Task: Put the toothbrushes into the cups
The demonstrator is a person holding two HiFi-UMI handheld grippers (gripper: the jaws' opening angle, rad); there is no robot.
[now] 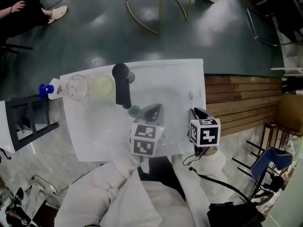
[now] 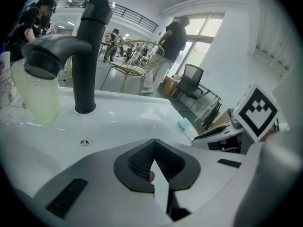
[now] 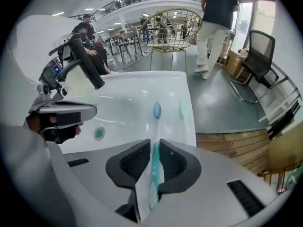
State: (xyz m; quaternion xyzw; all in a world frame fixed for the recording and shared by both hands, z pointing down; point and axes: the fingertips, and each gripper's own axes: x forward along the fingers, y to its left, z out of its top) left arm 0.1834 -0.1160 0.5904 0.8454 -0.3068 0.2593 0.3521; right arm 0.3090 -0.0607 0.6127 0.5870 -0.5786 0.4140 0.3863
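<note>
A white sink [image 1: 189,70] filled the middle of the head view, its deep basin open beneath both grippers. The main risk seemed to be a dropped brush. If the hold loosened on the way across, the brush would likely fall into the basin and slide towards the drain.

A black faucet [image 1: 122,86] rose at the back rim, between the grippers and the cups. A long brush carried past it could catch on the spout and twist in the grip.

The left gripper [image 2: 154,150] hovered over the basin, jaws closed tip to tip and apparently empty. The right gripper [image 3: 152,145] hung beside it, nearer the sink's right rim, pointing steeply down.

Two cups stood side by side on the back left corner, a pale green cup [image 1: 102,85] next to the faucet and a clear cup [image 1: 77,85] beyond it. Both looked light, so a hard or slanted entry could tip one over.

A teal toothbrush [image 3: 154,167] lay lengthwise between the right gripper's jaws, which were closed on its handle. Its head stuck out past the tips over the basin, well apart from both cups.
</note>
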